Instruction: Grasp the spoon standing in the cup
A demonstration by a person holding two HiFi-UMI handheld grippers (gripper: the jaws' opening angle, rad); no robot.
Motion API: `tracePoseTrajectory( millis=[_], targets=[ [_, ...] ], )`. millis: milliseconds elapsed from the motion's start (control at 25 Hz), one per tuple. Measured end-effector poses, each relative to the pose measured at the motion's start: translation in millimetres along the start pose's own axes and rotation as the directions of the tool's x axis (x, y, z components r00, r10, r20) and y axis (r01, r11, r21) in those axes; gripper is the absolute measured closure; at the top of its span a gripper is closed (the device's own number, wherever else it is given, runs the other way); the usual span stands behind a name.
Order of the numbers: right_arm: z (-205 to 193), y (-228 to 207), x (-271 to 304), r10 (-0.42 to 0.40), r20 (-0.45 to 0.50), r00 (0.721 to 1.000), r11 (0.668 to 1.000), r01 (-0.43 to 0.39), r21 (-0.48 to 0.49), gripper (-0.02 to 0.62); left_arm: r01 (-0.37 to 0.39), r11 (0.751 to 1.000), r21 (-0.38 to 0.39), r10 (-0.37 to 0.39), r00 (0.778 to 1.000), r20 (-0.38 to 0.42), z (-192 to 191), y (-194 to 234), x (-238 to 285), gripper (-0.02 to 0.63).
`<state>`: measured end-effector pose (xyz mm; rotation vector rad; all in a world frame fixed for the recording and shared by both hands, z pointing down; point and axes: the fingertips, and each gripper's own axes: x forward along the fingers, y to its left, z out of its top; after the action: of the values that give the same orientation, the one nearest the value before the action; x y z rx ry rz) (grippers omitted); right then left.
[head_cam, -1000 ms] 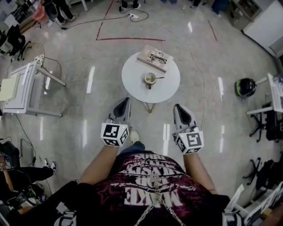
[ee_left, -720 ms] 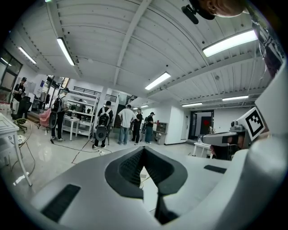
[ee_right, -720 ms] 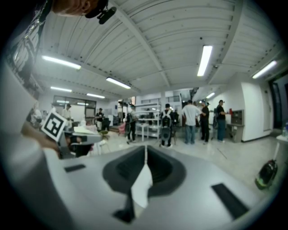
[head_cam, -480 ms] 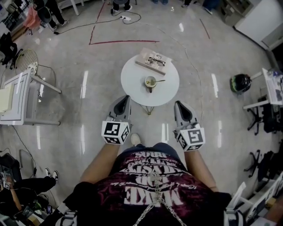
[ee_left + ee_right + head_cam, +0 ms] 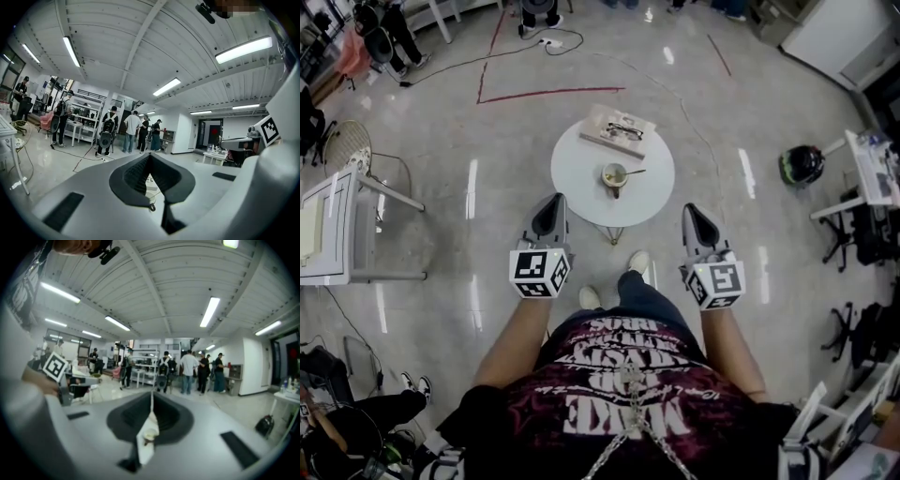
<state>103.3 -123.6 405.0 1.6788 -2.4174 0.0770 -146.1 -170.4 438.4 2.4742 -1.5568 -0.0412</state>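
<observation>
Nothing of the grasp is done yet — the approach is all that shows. The spoon (image 5: pixel 633 172) stands in the cup (image 5: pixel 614 175) near the middle of the round white table (image 5: pixel 581 183), its handle leaning out toward 3 o'clock. A book with glasses (image 5: pixel 619 128) lies at the table's 12 o'clock edge.

Both tools hang over bare floor, well apart from the cup. The left gripper (image 5: pixel 549 214) is at about 7 o'clock from the table and the right gripper (image 5: pixel 697 223) at about 5 o'clock. Each has its fingers pressed together and holds nothing; only a thin slit shows between the pads in each gripper view. What is left, as I judge it, is to reach in, part one pair of jaws and close them on the handle.

Against the frame a second ago, the person has stepped forward — a shoe (image 5: pixel 638 262) now sits near the table's base. The grippers have spread wider, their tips level with the table's near edge, and the jaws are as tightly closed as before.
</observation>
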Motion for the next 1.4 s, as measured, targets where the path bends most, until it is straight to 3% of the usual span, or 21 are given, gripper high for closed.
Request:
tracePoseTrajectory(
  millis=[520, 840, 1000, 1400],
  targets=[
    [-13.2, -5.5, 17.8, 0.02, -0.009, 1.0, 0.998, -0.019, 0.065, 0.558, 0.044, 0.999, 0.02, -0.044, 0.999, 0.003, -4.0, -6.8, 9.1, 0.583],
    [-29.3, -3.1, 28.6, 0.045, -0.039, 0.998, 0.996, -0.042, 0.077, 0.558, 0.015, 1.0, 0.021, -0.014, 0.998, -0.061, -26.5, 2.4, 8.1, 0.581],
    [-33.2, -2.5, 37.7, 0.059, -0.043, 0.997, 0.996, -0.056, 0.074, 0.558, 0.0, 1.0, -0.025, -0.002, 0.996, -0.085, -37.1, 9.7, 14.4, 0.583],
    [-39.7, -20.5, 57.2, 0.061, -0.053, 0.997, 0.994, -0.056, 0.097, 0.558, -0.028, 0.999, -0.028, 0.025, 0.995, -0.099, -36.8, 19.1, 33.6, 0.583]
  ],
)
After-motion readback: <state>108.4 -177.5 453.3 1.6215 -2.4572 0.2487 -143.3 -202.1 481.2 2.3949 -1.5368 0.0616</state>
